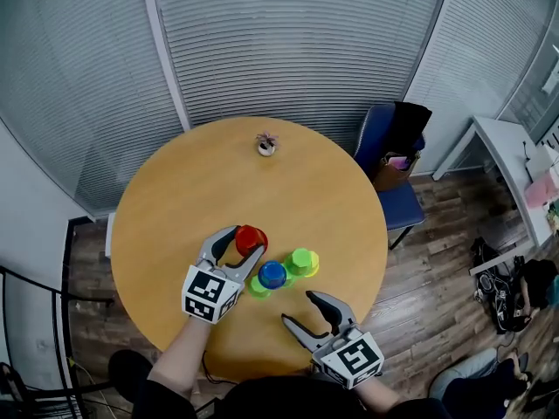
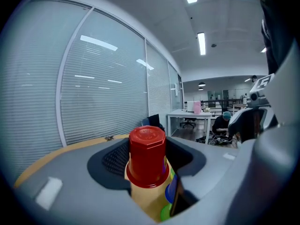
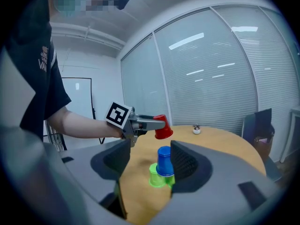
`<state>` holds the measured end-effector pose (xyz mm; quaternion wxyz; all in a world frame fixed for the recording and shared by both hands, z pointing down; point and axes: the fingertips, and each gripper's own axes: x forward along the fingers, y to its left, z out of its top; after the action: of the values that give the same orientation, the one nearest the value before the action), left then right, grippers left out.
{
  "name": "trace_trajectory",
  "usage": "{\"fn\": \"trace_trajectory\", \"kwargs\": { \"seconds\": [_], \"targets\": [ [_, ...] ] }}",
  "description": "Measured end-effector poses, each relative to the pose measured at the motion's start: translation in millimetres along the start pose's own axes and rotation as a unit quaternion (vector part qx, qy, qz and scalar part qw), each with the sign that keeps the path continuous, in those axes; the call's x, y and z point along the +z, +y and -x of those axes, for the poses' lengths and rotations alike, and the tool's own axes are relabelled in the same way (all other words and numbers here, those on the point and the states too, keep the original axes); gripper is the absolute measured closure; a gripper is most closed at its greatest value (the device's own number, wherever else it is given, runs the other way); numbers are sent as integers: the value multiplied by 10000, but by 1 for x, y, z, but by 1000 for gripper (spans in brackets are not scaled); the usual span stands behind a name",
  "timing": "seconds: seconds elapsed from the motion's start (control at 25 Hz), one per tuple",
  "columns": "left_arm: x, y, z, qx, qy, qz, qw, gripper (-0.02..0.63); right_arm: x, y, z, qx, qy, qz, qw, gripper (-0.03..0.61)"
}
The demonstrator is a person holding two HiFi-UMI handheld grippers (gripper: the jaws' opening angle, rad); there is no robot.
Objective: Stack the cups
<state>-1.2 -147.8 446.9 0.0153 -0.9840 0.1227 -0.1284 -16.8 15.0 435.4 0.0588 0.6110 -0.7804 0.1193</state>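
Right gripper [image 1: 299,307] – 5 o'clock of cups, jaws spread, nothing pinched | blue cup [image 1: 272,275] – inverted, perched between two green cups [image 1: 303,260], 6 o'clock side of table [image 1: 175,190] | left gripper [image 1: 244,241] – pinching inverted red cup [image 1: 251,237], raised off table, 10 o'clock of blue cup | ornament [image 1: 266,145] – table's 12 o'clock edge | chair [image 1: 389,173] – 2 o'clock, beyond table

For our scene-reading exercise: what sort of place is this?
Probably an office: glass partition walls with white horizontal blinds, a white desk, and a blue chair beside the round wooden table.
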Motion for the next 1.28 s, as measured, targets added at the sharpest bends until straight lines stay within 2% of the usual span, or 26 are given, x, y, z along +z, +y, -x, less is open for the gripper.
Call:
{"fn": "trace_trajectory", "kwargs": {
  "seconds": [0.28,0.64,0.96,1.2,1.28],
  "targets": [
    [24,-42,-7,-248,-30,-153,9996,367,-4,-3,26,33,-81,-27,10000,307],
    [16,-82,-23,-387,117,-274,9988,367,-14,-8,52,5,-20,-10,10000,307],
    [-5,-87,-38,-370,469,-248,9979,365,-15,-20,57,-47,-2,-70,10000,307],
    [-6,-87,-41,-308,459,-261,9981,365,-14,-24,57,-5,11,-78,10000,307],
    [-5,-87,-42,-308,415,-244,9984,332,-13,-25,56,36,10,-58,10000,307]
  ]
}}
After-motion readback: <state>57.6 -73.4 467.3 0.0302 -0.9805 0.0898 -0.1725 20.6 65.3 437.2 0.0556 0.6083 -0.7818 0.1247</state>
